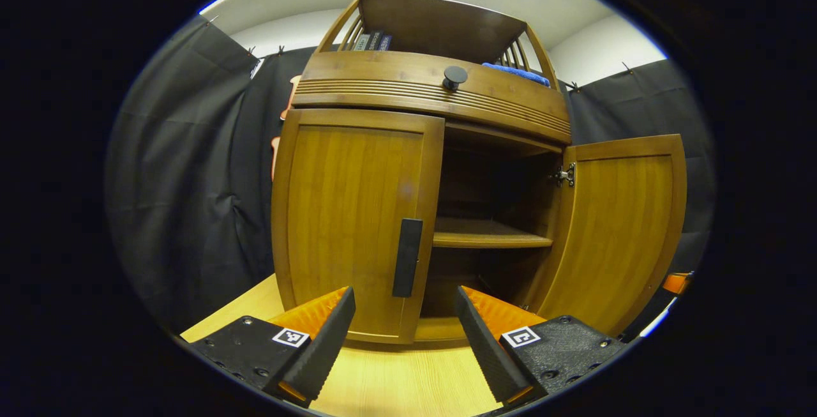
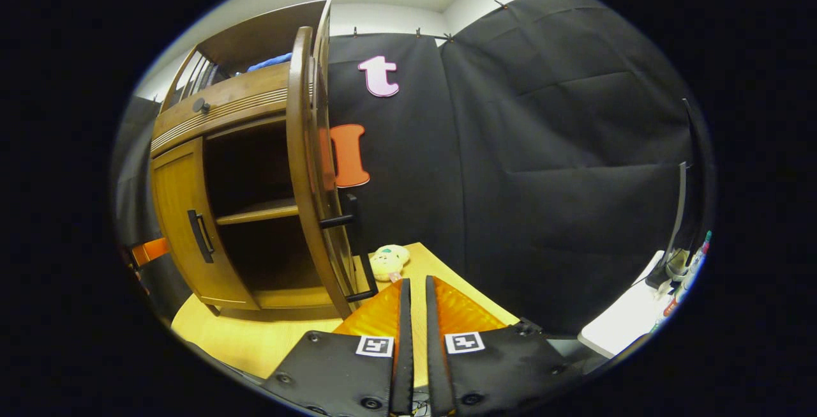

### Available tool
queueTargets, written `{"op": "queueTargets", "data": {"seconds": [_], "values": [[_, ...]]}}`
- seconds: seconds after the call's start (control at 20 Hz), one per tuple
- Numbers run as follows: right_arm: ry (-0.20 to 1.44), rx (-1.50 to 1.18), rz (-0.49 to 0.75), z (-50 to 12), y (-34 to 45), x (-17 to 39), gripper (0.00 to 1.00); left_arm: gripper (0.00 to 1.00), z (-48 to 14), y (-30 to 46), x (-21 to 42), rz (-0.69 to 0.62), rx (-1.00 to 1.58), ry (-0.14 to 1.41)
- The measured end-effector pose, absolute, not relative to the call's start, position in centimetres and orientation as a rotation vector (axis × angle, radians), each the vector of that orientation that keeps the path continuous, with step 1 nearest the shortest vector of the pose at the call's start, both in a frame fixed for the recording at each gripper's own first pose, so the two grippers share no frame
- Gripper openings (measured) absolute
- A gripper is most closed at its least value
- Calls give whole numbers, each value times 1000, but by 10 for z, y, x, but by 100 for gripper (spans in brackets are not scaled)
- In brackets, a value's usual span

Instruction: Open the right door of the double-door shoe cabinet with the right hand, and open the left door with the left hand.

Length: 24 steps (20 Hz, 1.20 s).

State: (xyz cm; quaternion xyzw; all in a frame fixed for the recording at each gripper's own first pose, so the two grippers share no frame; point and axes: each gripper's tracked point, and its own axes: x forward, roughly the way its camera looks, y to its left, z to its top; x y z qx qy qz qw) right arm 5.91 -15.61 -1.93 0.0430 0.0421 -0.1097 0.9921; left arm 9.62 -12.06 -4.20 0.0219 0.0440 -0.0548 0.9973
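The wooden shoe cabinet (image 1: 434, 94) stands on a light table right in front of my left gripper (image 1: 405, 292). Its left door (image 1: 351, 212) is closed, with a black vertical handle (image 1: 407, 257) at its inner edge. My left gripper is open, one finger on each side of that handle and a little short of it. The right door (image 1: 616, 232) is swung wide open, baring a dark inside with one shelf (image 1: 488, 235). In the right gripper view the open door (image 2: 306, 168) shows edge-on with its black handle (image 2: 351, 244). My right gripper (image 2: 415, 284) is shut on nothing, just right of that handle.
A drawer with a round black knob (image 1: 454, 76) runs above the doors; books and a blue cloth (image 1: 520, 73) lie on top. A small plush toy (image 2: 389, 262) sits on the table (image 2: 255, 334) behind the open door. A white side table (image 2: 622, 321) stands far right.
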Motion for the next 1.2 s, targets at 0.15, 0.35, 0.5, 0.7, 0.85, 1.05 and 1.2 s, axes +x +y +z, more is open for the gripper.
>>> {"op": "queueTargets", "data": {"seconds": [0.15, 0.35, 0.5, 0.7, 0.85, 1.05, 1.2], "values": [[87, 97, -237, -18, -162, 57, 38, 92, -44, -126, 113, -127, 52, 69], [81, 87, -262, -15, -170, 52, 68, 92, -43, -128, 144, -130, 61, 50], [77, 79, -282, -15, -174, 49, 90, 92, -49, -121, 165, -105, 69, 50], [79, 72, -292, -14, -177, 44, 89, 92, -57, -120, 197, -100, 74, 63], [99, 76, -300, -18, -178, 43, 98, 95, -64, -118, 217, -91, 81, 72], [110, 69, -305, -19, -175, 40, 98, 92, -77, -114, 237, -74, 89, 91], [116, 66, -316, -21, -177, 38, 98, 92, -88, -116, 246, -82, 88, 114]]}}
